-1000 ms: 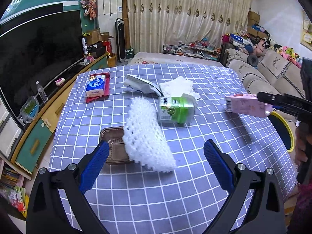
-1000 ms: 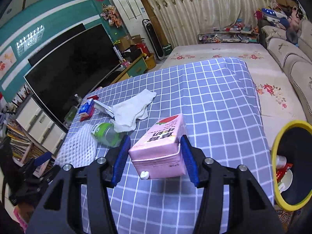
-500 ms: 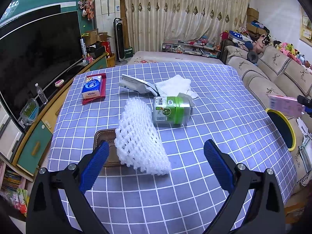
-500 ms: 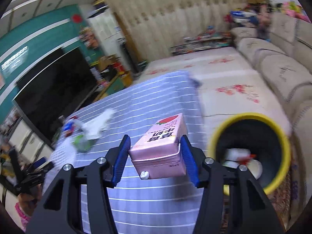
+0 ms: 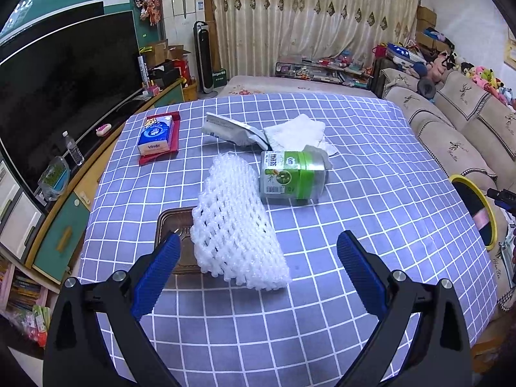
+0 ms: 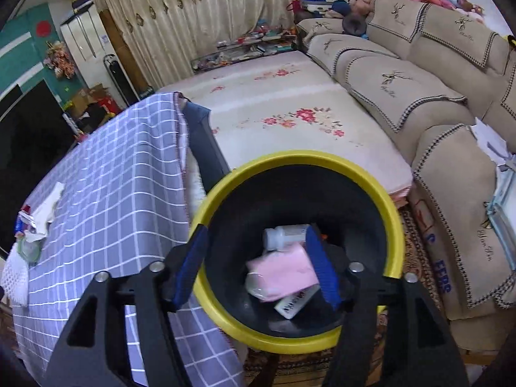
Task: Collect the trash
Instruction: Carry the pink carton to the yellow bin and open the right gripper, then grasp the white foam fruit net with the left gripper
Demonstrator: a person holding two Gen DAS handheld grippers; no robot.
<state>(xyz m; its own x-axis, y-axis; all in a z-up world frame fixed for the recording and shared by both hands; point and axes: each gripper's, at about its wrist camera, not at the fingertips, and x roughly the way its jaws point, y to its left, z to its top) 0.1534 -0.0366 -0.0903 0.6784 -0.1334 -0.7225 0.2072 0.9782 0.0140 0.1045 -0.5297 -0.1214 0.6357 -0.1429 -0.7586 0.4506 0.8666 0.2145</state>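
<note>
My right gripper (image 6: 256, 238) hangs over the yellow-rimmed black bin (image 6: 290, 156) beside the table, and its jaws are opening. The pink carton (image 6: 283, 272) is blurred, loose of the pads and dropping into the bin, onto a white bottle (image 6: 285, 235) and other rubbish. My left gripper (image 5: 259, 242) stands open low over the checked tablecloth (image 5: 371, 193), with nothing between its fingers. Just ahead of it lies a white foam net (image 5: 235, 222), partly over a brown tray (image 5: 174, 225). Behind the net a green-labelled jar (image 5: 292, 179) lies on its side.
Further back on the table are a silver wrapper (image 5: 232, 130), a white cloth (image 5: 296, 130) and a blue tissue pack (image 5: 156, 135) on a red mat. The bin (image 5: 461, 179) stands off the table's right edge, against a sofa (image 6: 419, 103). A TV cabinet runs along the left.
My right gripper has swung from above the table to over the bin and let the pink carton go; it is falling in. My left gripper has stayed put, open.
</note>
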